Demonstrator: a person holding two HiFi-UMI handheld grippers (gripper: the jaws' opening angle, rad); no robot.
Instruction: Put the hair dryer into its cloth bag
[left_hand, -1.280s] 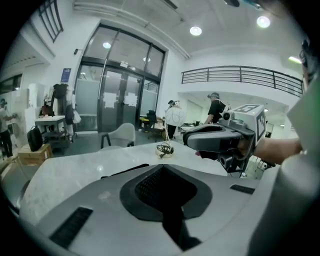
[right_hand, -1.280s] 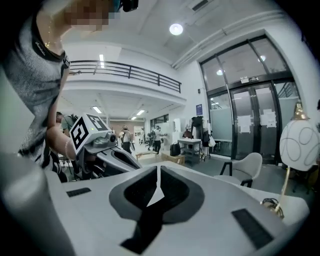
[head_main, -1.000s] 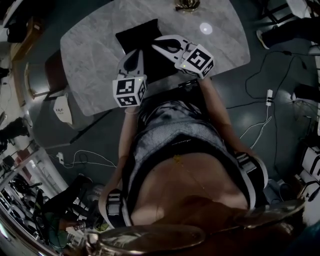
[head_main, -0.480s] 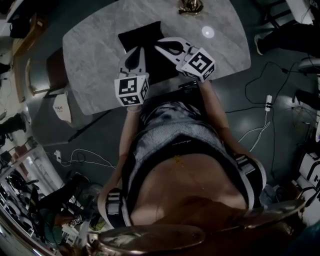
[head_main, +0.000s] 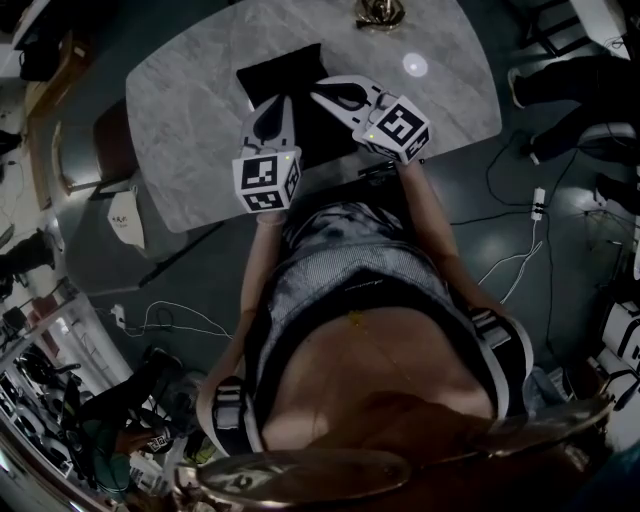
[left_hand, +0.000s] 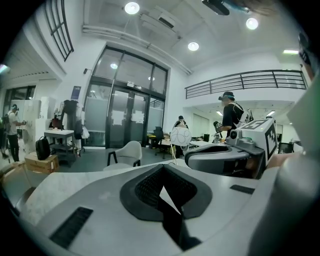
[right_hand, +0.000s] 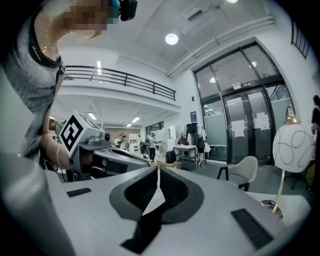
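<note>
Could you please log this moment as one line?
scene: black cloth bag on grey marble table | left gripper: shut | right gripper: shut | hair dryer: not visible

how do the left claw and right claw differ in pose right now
In the head view the left claw points straight up the picture, while the right claw slants in from the right. The left claw lies over the black bag's left side, the right claw over its right side. Both are shut, above the marble table.
</note>
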